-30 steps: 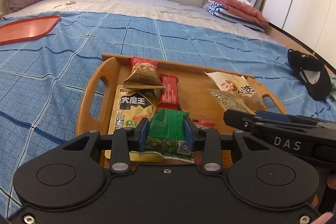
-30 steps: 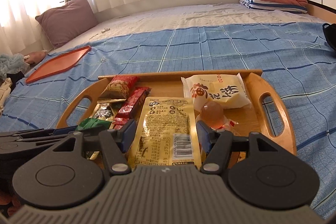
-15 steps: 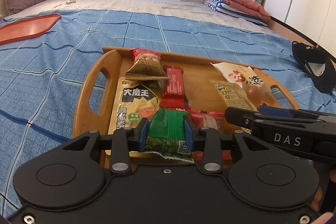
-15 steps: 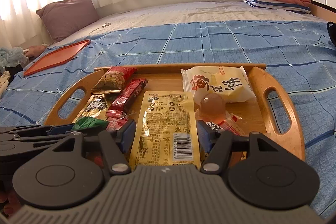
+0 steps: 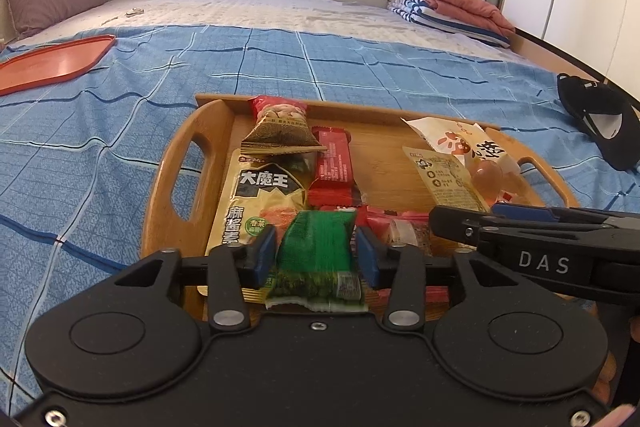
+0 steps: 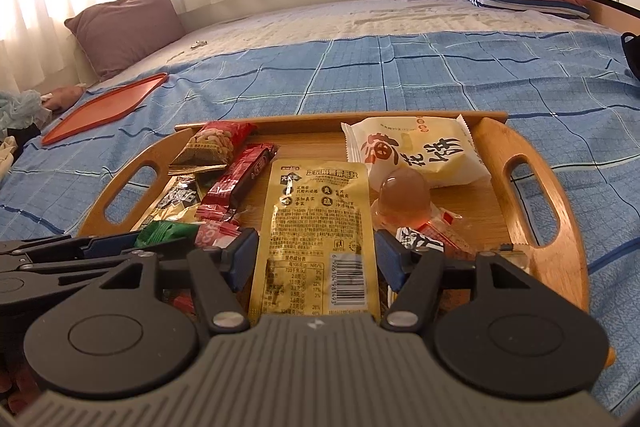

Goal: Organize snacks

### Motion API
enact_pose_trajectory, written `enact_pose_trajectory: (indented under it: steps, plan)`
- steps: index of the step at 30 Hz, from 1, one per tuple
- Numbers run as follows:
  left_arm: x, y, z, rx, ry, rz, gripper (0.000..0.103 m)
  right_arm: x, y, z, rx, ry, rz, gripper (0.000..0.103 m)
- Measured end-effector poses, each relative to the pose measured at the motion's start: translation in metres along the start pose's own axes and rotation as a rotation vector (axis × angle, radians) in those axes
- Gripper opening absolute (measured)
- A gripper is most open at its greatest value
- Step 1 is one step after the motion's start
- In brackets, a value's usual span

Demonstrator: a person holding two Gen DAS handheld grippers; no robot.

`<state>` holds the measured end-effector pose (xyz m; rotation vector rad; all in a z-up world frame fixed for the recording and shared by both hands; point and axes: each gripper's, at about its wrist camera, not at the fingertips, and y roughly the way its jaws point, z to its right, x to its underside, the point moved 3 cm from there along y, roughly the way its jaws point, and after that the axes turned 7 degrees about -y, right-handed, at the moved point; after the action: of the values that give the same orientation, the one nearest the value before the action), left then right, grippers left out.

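A wooden tray (image 5: 188, 147) with handles lies on the blue bed cover and holds several snack packets. My left gripper (image 5: 316, 255) has its pads apart around a green packet (image 5: 318, 247) near the tray's front edge, with small gaps on both sides. My right gripper (image 6: 316, 259) is open around a long gold packet (image 6: 318, 219) lying flat in the tray (image 6: 560, 211). A white bun packet (image 6: 416, 151), a jelly cup (image 6: 404, 199), a red bar (image 6: 240, 183) and a peanut packet (image 6: 212, 147) lie further back.
An orange tray (image 5: 52, 65) lies on the bed at the far left. A purple pillow (image 6: 124, 27) sits at the head. Folded towels (image 5: 448, 7) are stacked at the far right. A black cap (image 5: 600, 115) lies right of the wooden tray.
Both grippers have moved slightly back and lower relative to the tray. The left gripper's pads have opened a little from the green packet.
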<state>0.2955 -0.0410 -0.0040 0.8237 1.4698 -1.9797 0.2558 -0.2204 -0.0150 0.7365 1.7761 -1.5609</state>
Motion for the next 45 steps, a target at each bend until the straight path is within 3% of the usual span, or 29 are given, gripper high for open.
enact_pose_trajectory:
  steps: [2,7,11,20,28,45]
  plan:
    - [-0.001,-0.005,-0.001,-0.006,0.0,0.007,0.052,-0.001,-0.004,0.001,0.002,0.006,0.009,0.076]
    - [-0.006,-0.025,0.0,-0.021,0.022,0.027,0.074,-0.006,-0.024,0.004,-0.003,0.018,0.038,0.076]
    - [-0.011,-0.049,0.0,0.0,0.006,0.04,0.086,-0.01,-0.049,0.006,0.011,0.022,0.082,0.084]
    - [0.003,-0.121,0.017,0.038,0.079,0.083,0.093,0.0,-0.116,-0.001,0.035,0.005,0.155,0.088]
    - [0.04,-0.178,0.036,0.001,0.15,0.132,0.093,0.037,-0.164,-0.014,0.085,-0.077,0.193,0.09]
    - [0.101,-0.219,0.032,-0.014,0.085,0.105,0.093,0.098,-0.207,-0.017,0.136,-0.137,0.182,0.092]
